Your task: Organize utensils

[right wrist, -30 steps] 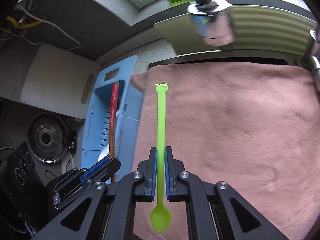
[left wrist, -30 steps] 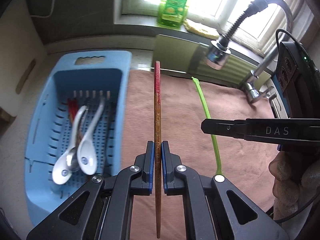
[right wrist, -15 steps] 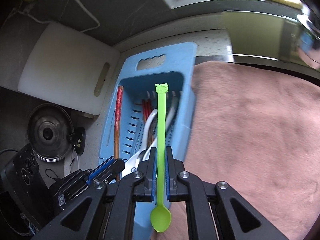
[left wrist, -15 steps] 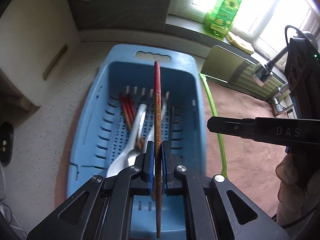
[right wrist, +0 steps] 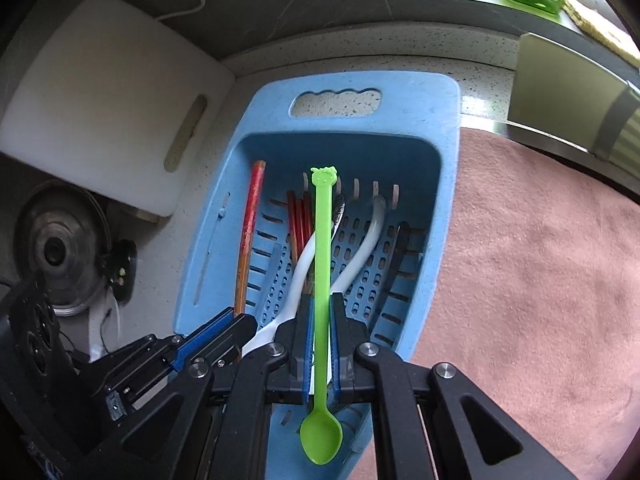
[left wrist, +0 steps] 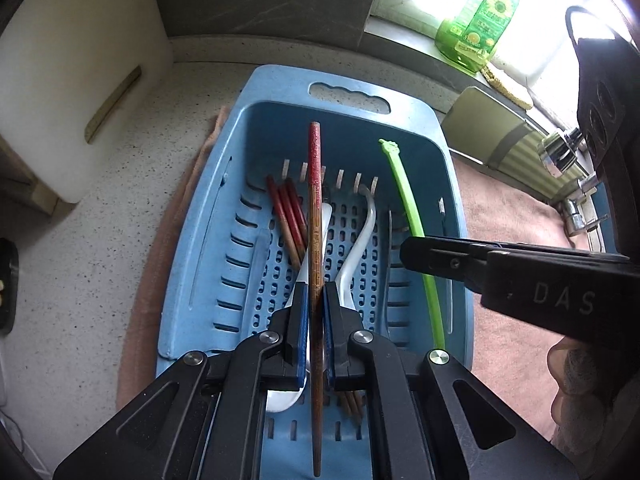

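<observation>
My left gripper (left wrist: pixel 315 304) is shut on a wooden chopstick (left wrist: pixel 315 216) with a red tip, held above the blue perforated basket (left wrist: pixel 416 120). My right gripper (right wrist: pixel 320 312) is shut on a thin green spoon (right wrist: pixel 322 240), bowl end toward the camera, also over the basket (right wrist: pixel 448 128). Red chopsticks (left wrist: pixel 286 210) and two white spoons (left wrist: pixel 364 236) lie in the basket. In the left wrist view the right gripper (left wrist: pixel 416 256) reaches in from the right with the green spoon (left wrist: pixel 408 200). The right wrist view shows the left gripper (right wrist: pixel 236 328) at lower left with the chopstick (right wrist: pixel 250 232).
A white cutting board (left wrist: pixel 76 64) leans at the back left on the speckled counter (left wrist: pixel 100 232). A pink cloth (right wrist: pixel 540 260) covers the surface to the right. A green bottle (left wrist: pixel 480 24) stands on the window sill, a faucet head (left wrist: pixel 558 156) at right. A round metal lid (right wrist: pixel 60 248) lies left.
Both grippers have swung left from over the pink cloth to above the blue basket, carrying the chopstick and green spoon, and have come a little lower.
</observation>
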Tool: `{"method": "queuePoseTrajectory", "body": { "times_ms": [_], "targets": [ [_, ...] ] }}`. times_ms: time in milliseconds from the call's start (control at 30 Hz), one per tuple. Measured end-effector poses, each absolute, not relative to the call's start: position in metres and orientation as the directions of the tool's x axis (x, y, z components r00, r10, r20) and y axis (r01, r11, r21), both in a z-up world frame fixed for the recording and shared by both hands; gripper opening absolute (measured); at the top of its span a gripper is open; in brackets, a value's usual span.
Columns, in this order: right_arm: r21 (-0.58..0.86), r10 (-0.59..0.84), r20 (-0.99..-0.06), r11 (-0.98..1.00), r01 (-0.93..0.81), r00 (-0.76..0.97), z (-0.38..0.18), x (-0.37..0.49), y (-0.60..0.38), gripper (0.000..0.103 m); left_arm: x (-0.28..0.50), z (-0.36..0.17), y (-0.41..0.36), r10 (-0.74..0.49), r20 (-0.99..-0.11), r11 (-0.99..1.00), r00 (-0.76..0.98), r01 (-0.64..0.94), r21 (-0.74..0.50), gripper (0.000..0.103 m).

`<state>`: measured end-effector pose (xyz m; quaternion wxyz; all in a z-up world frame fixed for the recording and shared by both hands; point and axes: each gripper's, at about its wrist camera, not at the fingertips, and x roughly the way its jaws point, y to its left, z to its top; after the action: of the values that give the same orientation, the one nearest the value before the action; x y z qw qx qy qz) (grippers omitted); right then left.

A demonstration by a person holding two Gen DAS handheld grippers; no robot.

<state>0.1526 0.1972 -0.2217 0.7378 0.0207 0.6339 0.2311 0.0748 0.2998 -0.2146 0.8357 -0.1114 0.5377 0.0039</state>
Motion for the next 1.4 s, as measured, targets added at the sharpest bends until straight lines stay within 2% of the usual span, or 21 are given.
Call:
{"method": "queuePoseTrajectory", "body": {
  "times_ms": [167, 200, 267, 900, 1200, 1300, 1333, 1367, 1400],
  "targets": [
    [0.284, 0.336, -0.936, 0.896, -0.342, 0.103, -0.222, 0.15, 0.202, 0.009, 0.076, -0.215, 0.304, -0.117, -0.899, 0.972, 0.421, -0.136, -0.19, 0.007],
    [0.281, 0.333, -0.937, 0.897, -0.342, 0.103, -0.222, 0.149, 0.202, 0.011, 0.077, -0.214, 0.305, -0.116, -0.899, 0.972, 0.422, -0.138, -0.191, 0.014],
    [0.284, 0.336, -0.936, 0.896, -0.342, 0.103, -0.222, 0.149, 0.199, 0.016, 0.076, -0.214, 0.306, -0.112, -0.897, 0.971, 0.427, -0.144, -0.189, 0.018],
    [0.288, 0.357, -0.924, 0.886, -0.364, 0.138, -0.198, 0.138, 0.166, 0.017, 0.061, -0.202, 0.298, -0.059, -0.887, 0.975, 0.458, -0.164, -0.15, 0.018],
    [0.285, 0.395, -0.902, 0.847, -0.449, 0.172, -0.175, 0.118, 0.137, 0.017, 0.027, -0.169, 0.271, 0.023, -0.846, 0.97, 0.533, -0.215, -0.109, 0.018],
    [0.268, 0.41, -0.891, 0.822, -0.503, 0.195, -0.161, 0.107, 0.126, 0.02, 0.011, -0.154, 0.26, 0.06, -0.825, 0.961, 0.562, -0.256, -0.104, 0.018],
    [0.261, 0.416, -0.886, 0.811, -0.524, 0.203, -0.157, 0.103, 0.123, 0.024, 0.005, -0.149, 0.254, 0.079, -0.817, 0.959, 0.571, -0.268, -0.094, 0.018],
    [0.253, 0.427, -0.878, 0.796, -0.551, 0.214, -0.151, 0.097, 0.119, 0.03, -0.003, -0.144, 0.248, 0.1, -0.808, 0.956, 0.581, -0.282, -0.084, 0.023],
    [0.243, 0.439, -0.87, 0.779, -0.578, 0.226, -0.146, 0.091, 0.114, 0.033, -0.009, -0.139, 0.243, 0.115, -0.8, 0.952, 0.589, -0.295, -0.08, 0.032]
  ]
}}
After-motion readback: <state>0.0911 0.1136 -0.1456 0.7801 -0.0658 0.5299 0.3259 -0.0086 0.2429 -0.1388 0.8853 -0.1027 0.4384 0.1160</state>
